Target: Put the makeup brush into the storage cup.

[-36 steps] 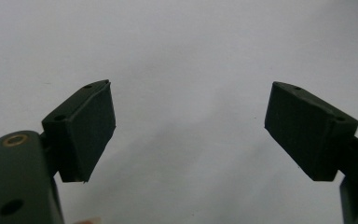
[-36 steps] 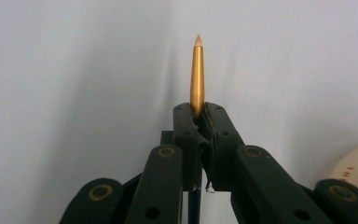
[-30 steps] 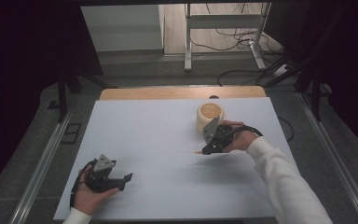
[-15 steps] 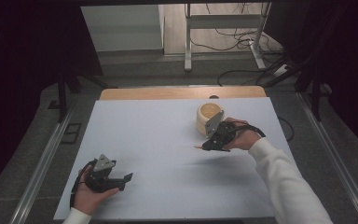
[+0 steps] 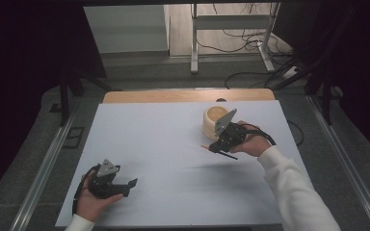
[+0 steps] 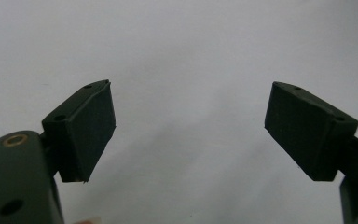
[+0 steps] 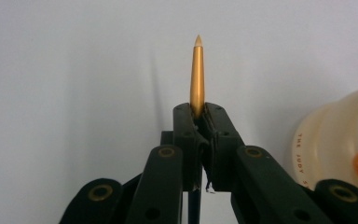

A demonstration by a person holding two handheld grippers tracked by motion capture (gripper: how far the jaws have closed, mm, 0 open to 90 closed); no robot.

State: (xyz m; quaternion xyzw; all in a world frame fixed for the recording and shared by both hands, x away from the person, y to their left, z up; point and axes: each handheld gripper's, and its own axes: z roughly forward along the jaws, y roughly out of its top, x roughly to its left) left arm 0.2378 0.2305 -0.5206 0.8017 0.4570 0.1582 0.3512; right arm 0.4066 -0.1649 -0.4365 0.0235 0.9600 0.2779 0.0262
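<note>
My right gripper [image 5: 215, 146] hovers over the right half of the white table [image 5: 159, 134], just in front of a cream ribbed cup [image 5: 212, 118]. It is shut on a slim gold pen [image 5: 204, 146] whose pointed tip sticks out to the left. In the right gripper view the jaws of my right gripper [image 7: 199, 116] clamp the pen [image 7: 196, 74] upright, and the cup [image 7: 335, 140] stands at the right edge. My left gripper [image 5: 130, 186] rests near the front left corner, open. Nothing lies between the fingers [image 6: 86, 128] in the left gripper view.
A wooden strip [image 5: 188, 95] runs along the table's far edge. Metal rails [image 5: 43, 168] flank the table on both sides. Beyond the table are cables [image 5: 250, 82] on the floor and a stand's legs [image 5: 231, 21].
My right hand has shifted slightly beside the cup, still gripping the pen. The left gripper has stayed put.
</note>
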